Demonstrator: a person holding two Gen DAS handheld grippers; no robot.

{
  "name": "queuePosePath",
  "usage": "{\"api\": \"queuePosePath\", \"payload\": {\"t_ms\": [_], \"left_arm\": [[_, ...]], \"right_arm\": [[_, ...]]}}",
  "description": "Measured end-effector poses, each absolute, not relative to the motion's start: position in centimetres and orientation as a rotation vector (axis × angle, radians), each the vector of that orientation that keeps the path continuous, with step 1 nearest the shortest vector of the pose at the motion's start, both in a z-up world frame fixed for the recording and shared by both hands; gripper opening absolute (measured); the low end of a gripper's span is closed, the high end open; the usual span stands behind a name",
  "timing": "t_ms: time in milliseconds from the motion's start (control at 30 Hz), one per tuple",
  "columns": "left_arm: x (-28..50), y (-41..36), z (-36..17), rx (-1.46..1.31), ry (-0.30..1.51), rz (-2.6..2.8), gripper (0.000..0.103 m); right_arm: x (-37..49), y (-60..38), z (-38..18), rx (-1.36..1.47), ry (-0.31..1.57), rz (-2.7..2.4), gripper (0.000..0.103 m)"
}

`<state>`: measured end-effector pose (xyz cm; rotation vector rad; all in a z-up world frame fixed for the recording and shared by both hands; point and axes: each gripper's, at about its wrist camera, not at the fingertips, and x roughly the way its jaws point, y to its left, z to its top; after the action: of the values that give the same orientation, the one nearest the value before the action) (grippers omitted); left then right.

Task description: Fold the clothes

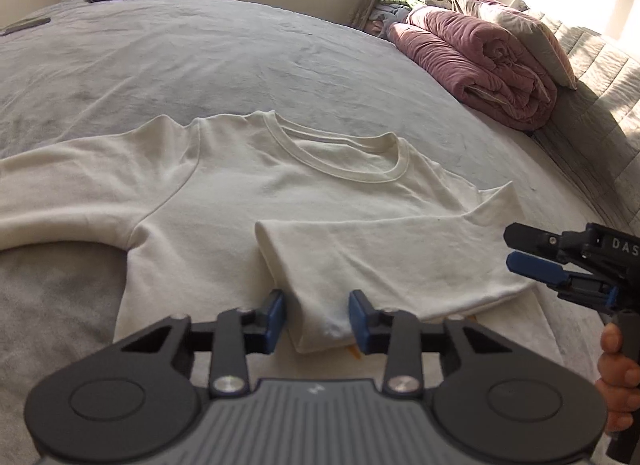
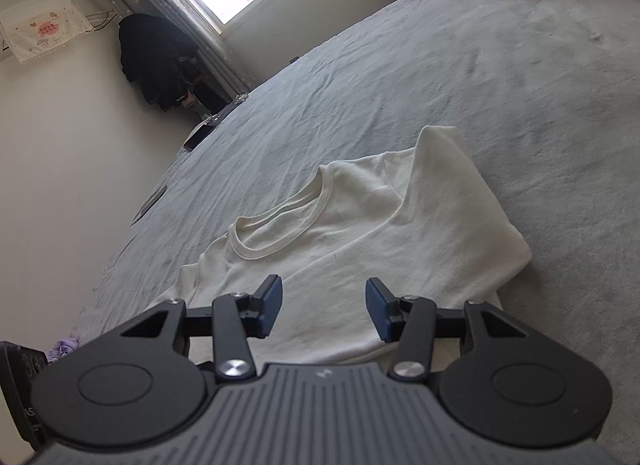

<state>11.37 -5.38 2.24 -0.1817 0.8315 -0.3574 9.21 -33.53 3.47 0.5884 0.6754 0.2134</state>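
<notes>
Left gripper pinches the folded shirt corner dead ahead; right gripper hovers released above the hem.

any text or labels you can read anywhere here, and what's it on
"DAS", cut off by the frame edge: white letters on the right gripper body.
Red characters on the white wall cloth: too small and blurred to read.
Marks on the dark device at the right wrist view's lower left: cut off, unreadable.

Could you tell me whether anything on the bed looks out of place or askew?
Only the white T-shirt looks uneven, as expected mid-fold: one sleeve is folded across the chest, the other sleeve still lies spread on the grey bedsheet. Nothing looks spilled or damaged.
</notes>
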Motion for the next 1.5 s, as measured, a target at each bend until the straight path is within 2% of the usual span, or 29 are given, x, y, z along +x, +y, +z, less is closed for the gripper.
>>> {"api": "queuePosePath", "payload": {"t_ms": [33,67,133,200,333,533,833,1200,1233,1333,1367,1400,1467,1500], "left_arm": [[11.3,-5.4,2.2,-0.173,0.829,-0.348,0.017],[11.3,-5.4,2.1,-0.165,0.827,-0.339,0.016],[11.4,-5.0,2.2,-0.183,0.827,-0.333,0.011],[11.3,-4.5,2.5,-0.226,0.819,-0.343,0.009],[11.1,-3.9,3.1,-0.275,0.810,-0.354,0.009],[10.8,-3.1,4.0,-0.359,0.806,-0.377,0.009],[10.4,-3.1,4.3,-0.431,0.815,-0.412,0.009],[10.1,-2.7,4.1,-0.502,0.847,-0.429,0.009],[10.0,-2.7,4.1,-0.500,0.852,-0.435,0.009],[10.1,-2.3,3.2,-0.546,0.901,-0.454,0.009],[10.2,-2.2,3.0,-0.563,0.917,-0.461,0.009],[10.2,-2.0,2.7,-0.589,0.931,-0.466,0.011],[10.1,-1.6,2.2,-0.647,0.946,-0.479,0.025],[10.0,-1.4,2.1,-0.679,0.949,-0.485,0.039]], "right_arm": [[9.1,-33.2,3.6,0.563,0.689,0.230,0.051],[9.0,-32.8,3.8,0.536,0.702,0.247,0.049],[9.0,-31.9,3.7,0.495,0.742,0.326,0.039],[9.1,-31.4,3.0,0.542,0.814,0.397,0.039],[8.7,-30.8,1.6,0.684,0.888,0.461,0.040],[8.5,-30.4,1.2,0.778,0.873,0.467,0.045],[7.7,-30.6,-1.4,1.102,0.798,0.369,0.045],[7.2,-28.8,-1.1,1.168,0.781,0.343,0.046],[7.2,-28.9,-1.1,1.165,0.779,0.344,0.044],[7.4,-28.9,-1.1,1.154,0.767,0.348,0.016],[7.3,-28.8,-1.0,1.150,0.759,0.348,0.014],[7.3,-28.8,-0.9,1.146,0.752,0.349,0.013],[7.3,-28.9,-0.8,1.149,0.739,0.350,0.011],[7.4,-28.9,-0.7,1.159,0.733,0.351,0.011]]}}
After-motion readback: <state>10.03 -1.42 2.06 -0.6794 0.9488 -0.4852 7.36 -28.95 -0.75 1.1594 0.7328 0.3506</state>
